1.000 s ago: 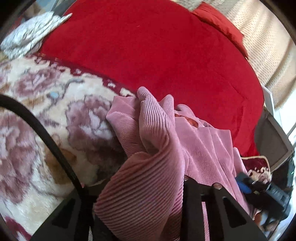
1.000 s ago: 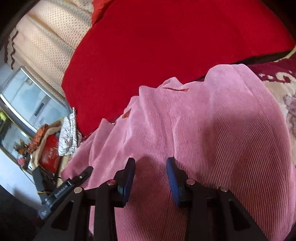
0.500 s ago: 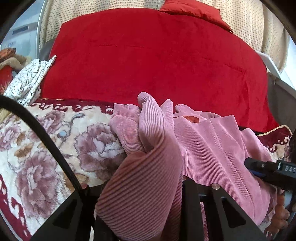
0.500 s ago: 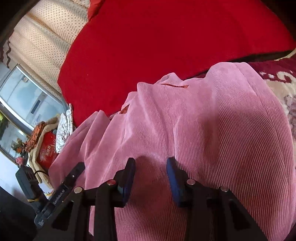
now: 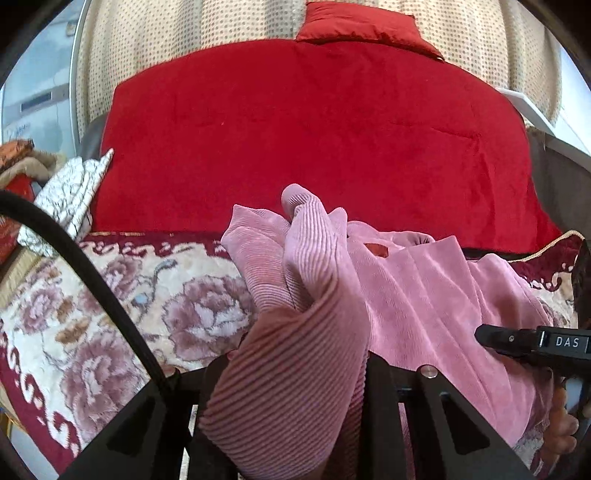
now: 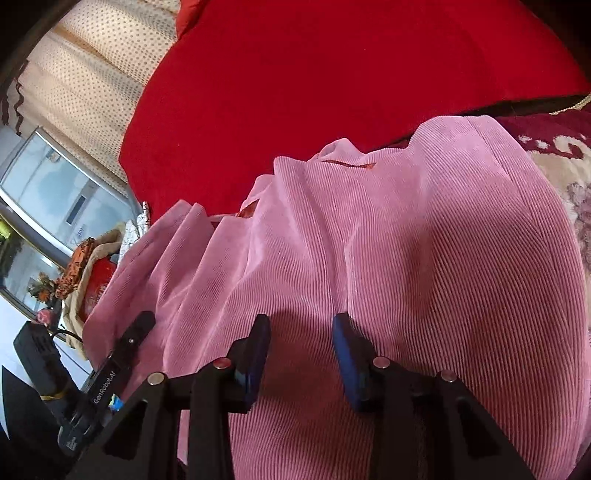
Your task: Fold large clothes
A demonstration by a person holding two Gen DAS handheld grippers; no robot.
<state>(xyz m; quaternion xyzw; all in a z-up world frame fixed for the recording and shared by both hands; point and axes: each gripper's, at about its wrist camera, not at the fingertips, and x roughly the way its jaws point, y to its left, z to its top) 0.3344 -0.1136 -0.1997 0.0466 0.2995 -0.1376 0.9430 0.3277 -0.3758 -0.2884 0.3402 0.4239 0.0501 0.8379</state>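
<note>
A large pink corduroy garment (image 5: 424, 291) lies bunched on a floral blanket (image 5: 110, 295). My left gripper (image 5: 295, 373) is shut on a thick fold of it; the cloth drapes over the jaws and hides the fingertips. In the right wrist view the garment (image 6: 424, 240) spreads wide below the right gripper (image 6: 301, 332), which is open with its blue pads (image 6: 345, 339) just above the cloth, nothing between them. The right gripper's body (image 5: 532, 343) shows at the right edge of the left wrist view, and the left gripper's body (image 6: 118, 358) at the lower left of the right wrist view.
A big red cushion (image 5: 314, 140) stands behind the garment against a dotted beige curtain (image 5: 184, 33). A folded white patterned cloth (image 5: 70, 195) lies at the left. A black cable (image 5: 92, 288) crosses the left. Cluttered items and a window (image 6: 48, 206) are at the left.
The left gripper has swung and tilted up with the fold still held, so more curtain shows. The right gripper stays open over the cloth, which has shifted slightly.
</note>
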